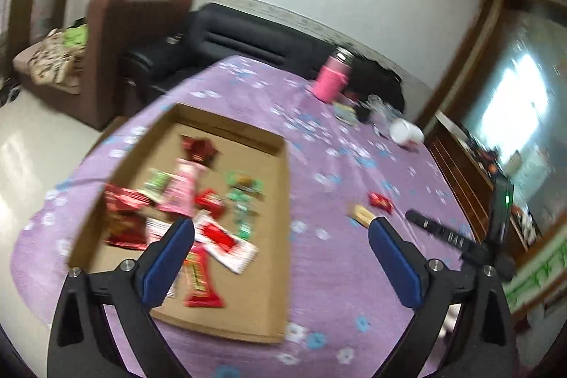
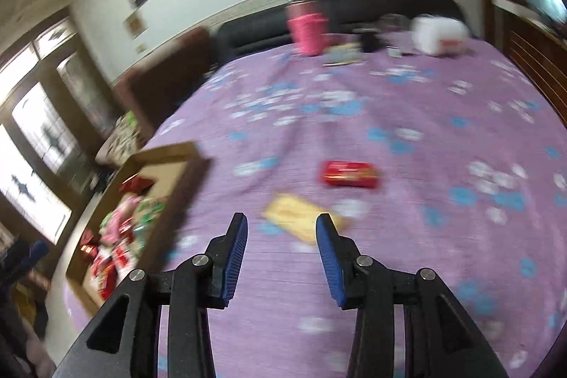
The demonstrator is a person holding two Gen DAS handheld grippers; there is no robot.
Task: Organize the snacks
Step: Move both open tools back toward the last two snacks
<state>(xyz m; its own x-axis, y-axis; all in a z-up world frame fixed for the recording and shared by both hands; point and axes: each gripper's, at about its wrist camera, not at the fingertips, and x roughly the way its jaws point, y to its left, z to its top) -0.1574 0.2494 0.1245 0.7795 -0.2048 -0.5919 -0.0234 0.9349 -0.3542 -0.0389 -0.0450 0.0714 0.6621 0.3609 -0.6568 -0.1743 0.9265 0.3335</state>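
Blue-padded fingers of the left gripper (image 1: pixel 281 225) stand wide apart and hold nothing; the left pad overlaps the near end of the cardboard tray (image 1: pixel 280 236), whether touching its contents cannot be told. Fingers of the right gripper (image 2: pixel 281 222) are parted more narrowly, also empty, poised above the purple flowered tablecloth (image 2: pixel 407 254) with the yellow snack packet (image 2: pixel 301 213) just beyond the tips, its near corner hidden behind the right pad.

Tray: a shallow open box lying flat on the cloth, long axis running away from the viewer. Inside lie wrapped snacks in a loose scatter: a red bar (image 1: pixel 202 286) nearest, pointing lengthwise along the tray; a red-and-white packet (image 1: pixel 226 243) set diagonally; a large red bag (image 1: pixel 124 218) against the left wall; a pink packet (image 1: pixel 182 190) at centre; green sweets (image 1: pixel 244 197) to the right; a dark red wrapper (image 1: pixel 196 147) farthest in.

Outside the tray, two snacks remain on the cloth: the yellow packet, long axis diagonal, and beyond it the red packet (image 2: pixel 349 174), long axis crosswise. They are near but apart.

At the far edge stand a pink flask (image 2: pixel 306 29) and a white container (image 2: pixel 439 34).
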